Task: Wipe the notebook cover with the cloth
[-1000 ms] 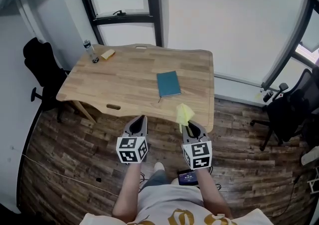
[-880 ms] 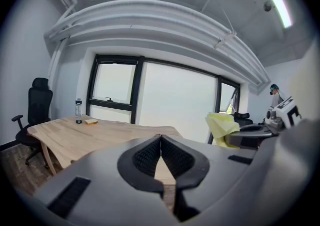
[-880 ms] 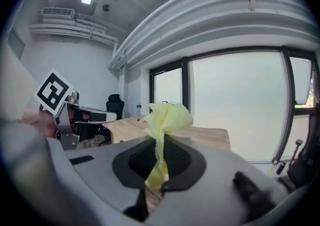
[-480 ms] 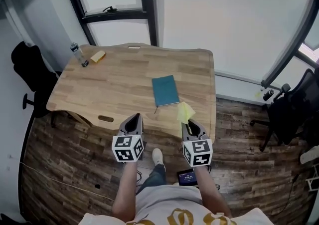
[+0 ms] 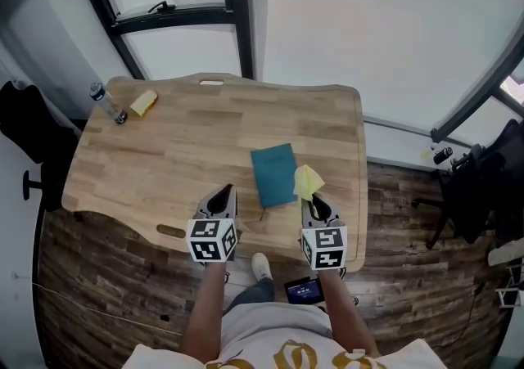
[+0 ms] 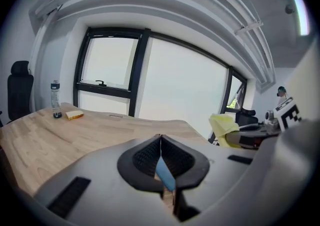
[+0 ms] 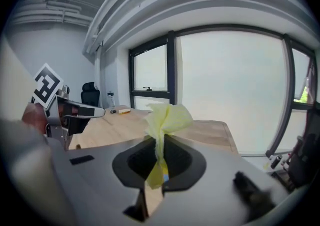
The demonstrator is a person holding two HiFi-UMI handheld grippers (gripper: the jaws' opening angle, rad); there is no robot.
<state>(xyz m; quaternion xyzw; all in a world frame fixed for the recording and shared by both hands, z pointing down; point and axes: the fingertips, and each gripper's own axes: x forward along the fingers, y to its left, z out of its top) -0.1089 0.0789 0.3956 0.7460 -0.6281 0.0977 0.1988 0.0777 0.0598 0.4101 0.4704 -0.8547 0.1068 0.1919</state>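
A teal notebook (image 5: 273, 174) lies closed on the wooden table (image 5: 188, 138), near its front edge. My right gripper (image 5: 311, 203) is shut on a yellow cloth (image 5: 306, 182), which sticks up beside the notebook's right edge; in the right gripper view the cloth (image 7: 167, 118) bunches above the closed jaws. My left gripper (image 5: 223, 196) is shut with nothing in it, over the table's front edge left of the notebook. In the left gripper view its jaws (image 6: 160, 145) meet at the tips, with a sliver of the blue notebook (image 6: 164, 176) showing behind them.
A water bottle (image 5: 106, 103) and a yellow sponge (image 5: 144, 102) stand at the table's far left corner. Black office chairs sit at the left (image 5: 29, 126) and at the right (image 5: 479, 191). Windows run behind the table. A phone (image 5: 304, 290) lies on the floor by my feet.
Both grippers have come forward from over the floor to the table's front edge. The cloth now stands right beside the notebook. The jaws stay as they were.
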